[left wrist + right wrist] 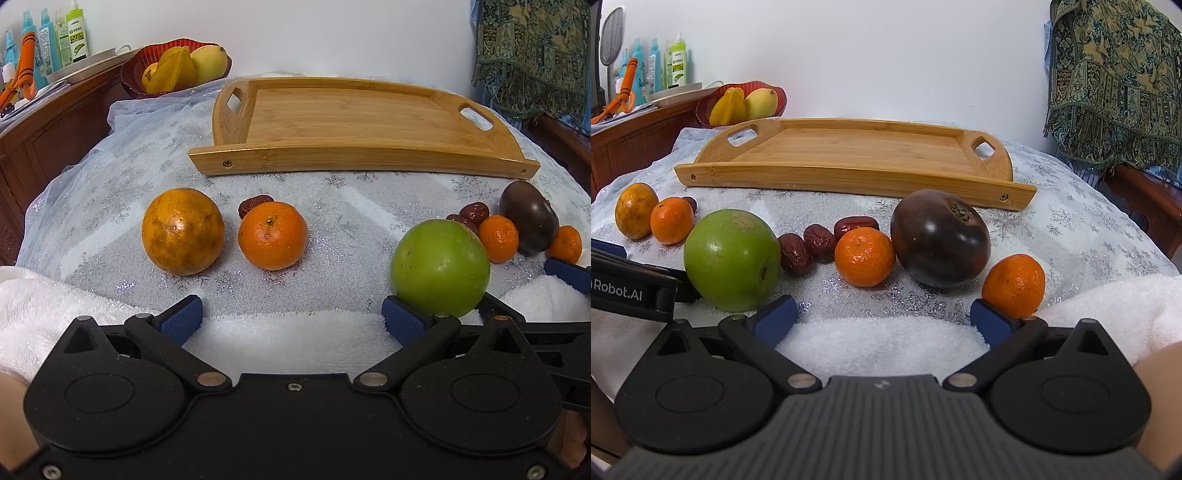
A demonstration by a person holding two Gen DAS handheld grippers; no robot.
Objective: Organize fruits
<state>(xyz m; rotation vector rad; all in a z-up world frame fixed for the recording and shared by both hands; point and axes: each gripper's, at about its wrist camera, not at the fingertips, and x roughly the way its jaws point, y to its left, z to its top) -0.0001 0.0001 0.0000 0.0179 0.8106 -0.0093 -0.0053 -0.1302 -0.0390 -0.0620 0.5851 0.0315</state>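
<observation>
Both tools gape wide with nothing between their fingers: the left tool (291, 319) and right tool (882, 317) rest low over a white towel (879, 341). Fruits lie on the surface before the bare wooden tray (849, 147): a green apple (731, 260), a dark fruit (940, 238), mandarins, red dates

wooden tray (849, 147) bare, fruits (864, 256) crowding front

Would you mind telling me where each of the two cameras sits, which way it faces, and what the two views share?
Left wrist: on the left hand-held gripper, low over the white towel, facing the wooden tray across the speckled orange; its open blue fingers and some bare skin at the frame edges show.
Right wrist: on the right hand-held gripper, facing the same tray past the dark purple fruit; its open fingers and a forearm show.
Shared: tray, green fruit, mandarins, red dates, bowl of yellow fruit.
</observation>
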